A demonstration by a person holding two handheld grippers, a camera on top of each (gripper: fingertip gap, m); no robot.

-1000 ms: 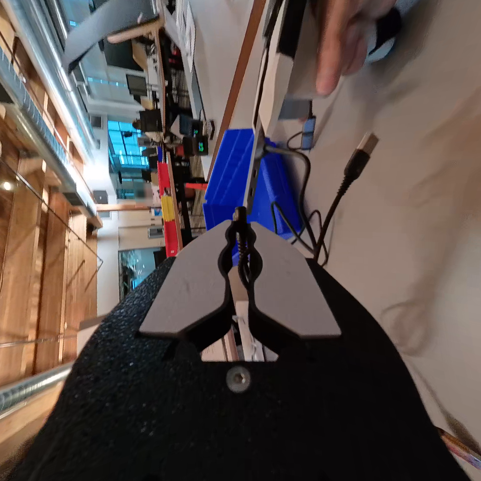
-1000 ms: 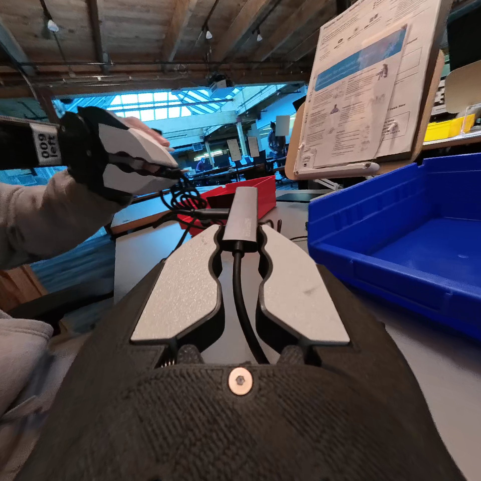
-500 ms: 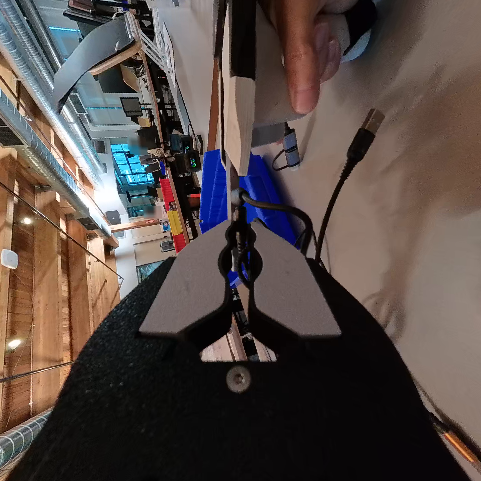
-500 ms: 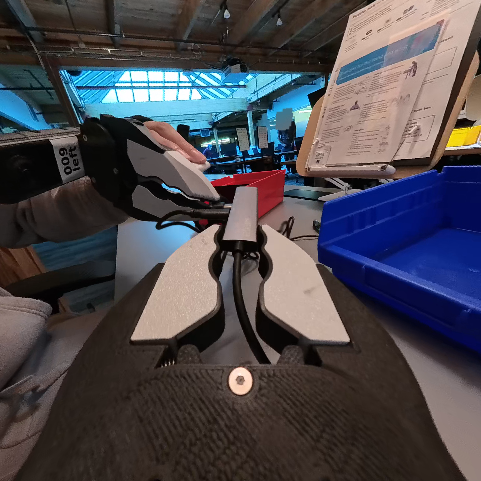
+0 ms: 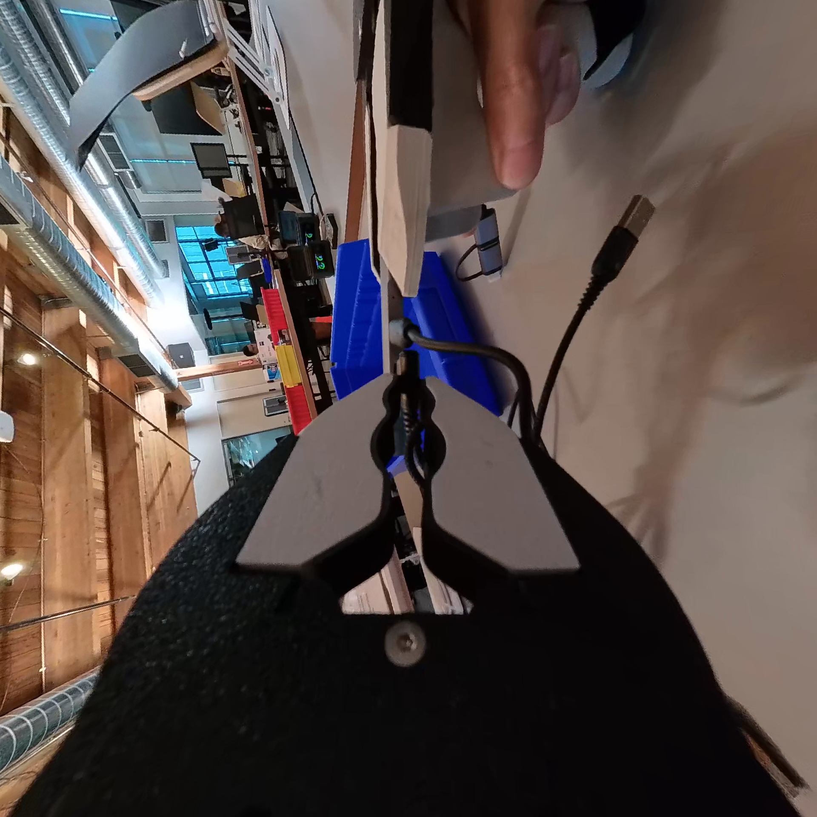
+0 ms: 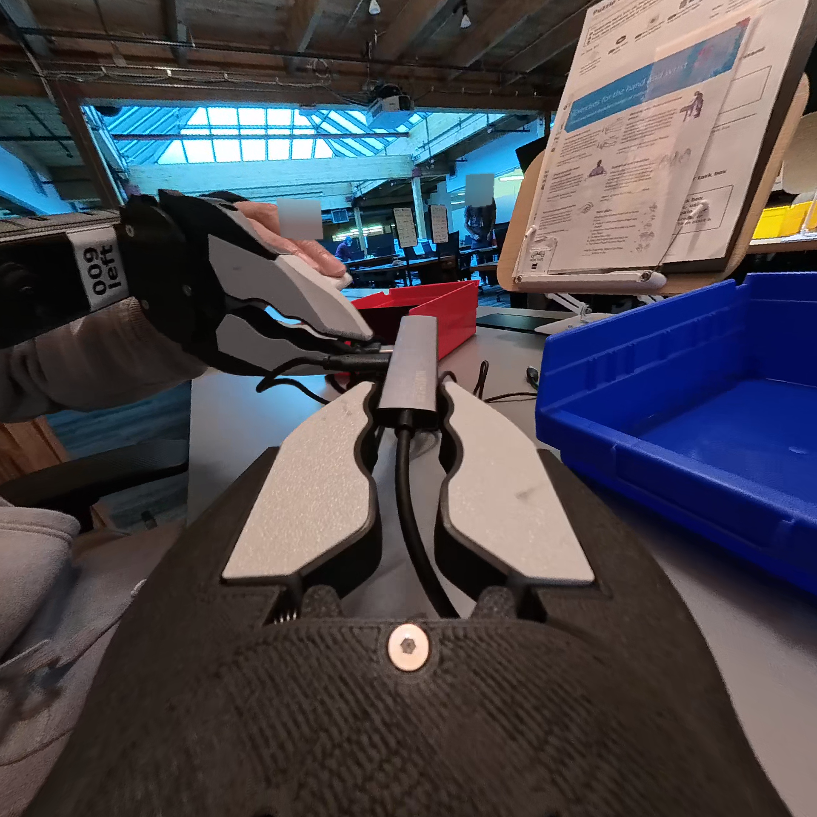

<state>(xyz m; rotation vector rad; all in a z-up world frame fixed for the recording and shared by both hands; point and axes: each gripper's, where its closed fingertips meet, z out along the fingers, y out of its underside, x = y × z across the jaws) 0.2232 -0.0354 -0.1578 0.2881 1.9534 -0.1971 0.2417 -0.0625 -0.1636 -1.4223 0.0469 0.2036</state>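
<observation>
My right gripper (image 6: pixel 407 389) is shut on a slim grey USB hub (image 6: pixel 413 359), held above the table with its black cable (image 6: pixel 411 508) trailing back between the fingers. My left gripper (image 5: pixel 407 380) is shut on a black cable plug (image 5: pixel 406 398), its tip at the hub's edge (image 5: pixel 391 327). In the right wrist view the left gripper (image 6: pixel 367 342) comes in from the left and presses the plug (image 6: pixel 367 351) against the hub's left side. A second black plug (image 6: pixel 358 363) sits in the hub just below. A loose USB plug (image 5: pixel 636 219) hangs free.
A blue bin (image 6: pixel 689 424) stands at the right on the grey table (image 6: pixel 230 424). A red bin (image 6: pixel 424 305) lies behind the hub. A document stand with printed sheets (image 6: pixel 654 146) rises at the back right. A small grey adapter (image 5: pixel 488 247) lies on the table. The tips of one gripper are about 4 cm away from the tips of the other.
The left gripper has moved right toward the hub, bringing its plug from well apart to the hub's left side. The right gripper has kept its hold on the hub.
</observation>
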